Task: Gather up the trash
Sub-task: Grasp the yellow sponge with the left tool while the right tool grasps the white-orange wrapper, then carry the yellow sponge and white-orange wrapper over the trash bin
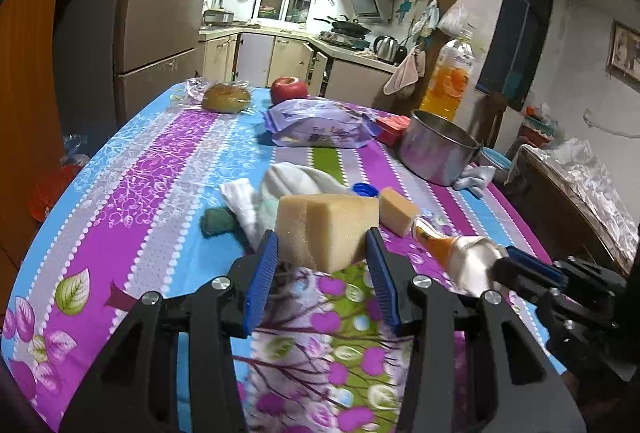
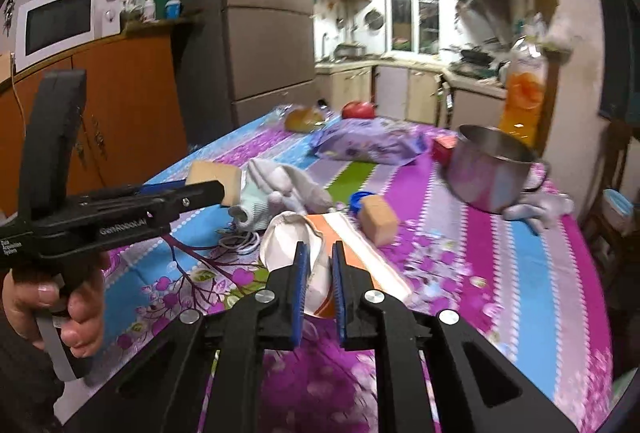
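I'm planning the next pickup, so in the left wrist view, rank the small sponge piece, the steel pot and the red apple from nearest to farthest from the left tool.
1. Small sponge piece: just right of the left tool, beside the big sponge it grips.
2. Steel pot: farther back, right side of the table.
3. Red apple: at the table's far end, near centre.

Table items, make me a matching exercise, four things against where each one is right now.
Things:
1. big sponge block
2. crumpled paper cup
3. red apple
4. steel pot

Places:
A. far end of the table, beside the bagged bun
B. in the left hand-held gripper
C. in front of the juice bottle
D. in the right hand-held gripper

Pairs: 1-B, 2-D, 3-A, 4-C
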Motion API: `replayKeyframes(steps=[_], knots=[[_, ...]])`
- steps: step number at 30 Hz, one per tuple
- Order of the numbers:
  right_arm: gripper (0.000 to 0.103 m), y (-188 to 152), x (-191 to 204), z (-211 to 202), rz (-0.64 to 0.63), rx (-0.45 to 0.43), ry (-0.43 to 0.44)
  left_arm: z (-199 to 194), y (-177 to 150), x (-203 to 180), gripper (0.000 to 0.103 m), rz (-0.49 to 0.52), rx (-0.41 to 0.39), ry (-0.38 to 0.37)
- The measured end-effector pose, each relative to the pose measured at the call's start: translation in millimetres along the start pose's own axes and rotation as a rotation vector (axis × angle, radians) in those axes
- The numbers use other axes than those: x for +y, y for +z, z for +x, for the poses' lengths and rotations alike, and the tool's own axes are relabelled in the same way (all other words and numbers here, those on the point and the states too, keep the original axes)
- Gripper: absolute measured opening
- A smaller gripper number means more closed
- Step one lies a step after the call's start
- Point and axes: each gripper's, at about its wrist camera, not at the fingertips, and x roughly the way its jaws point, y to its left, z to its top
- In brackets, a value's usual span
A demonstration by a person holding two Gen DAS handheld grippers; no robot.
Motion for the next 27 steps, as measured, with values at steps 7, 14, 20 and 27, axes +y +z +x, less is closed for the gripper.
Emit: replayKeyframes(steps=[7, 14, 20, 27], knots=[[0.012, -14, -20, -49, 0.05, -0.056, -0.079, -19, -6, -35, 0.043, 0.04, -0.015, -0.032], [0.012, -20, -44, -112, 0.094, -0.138, -0.222, -36, -8, -97, 0.043, 0.117, -0.029, -0.1], [0.012, -29, -71, -158, 0.154, -0.172, -0.326, -44, -10, -144, 0.043, 0.165, -0.036, -0.155], [0.012, -42, -102, -215, 0.194, -0.201, -0.447, -48, -15, -202, 0.043, 0.223, -0.039, -0.233]])
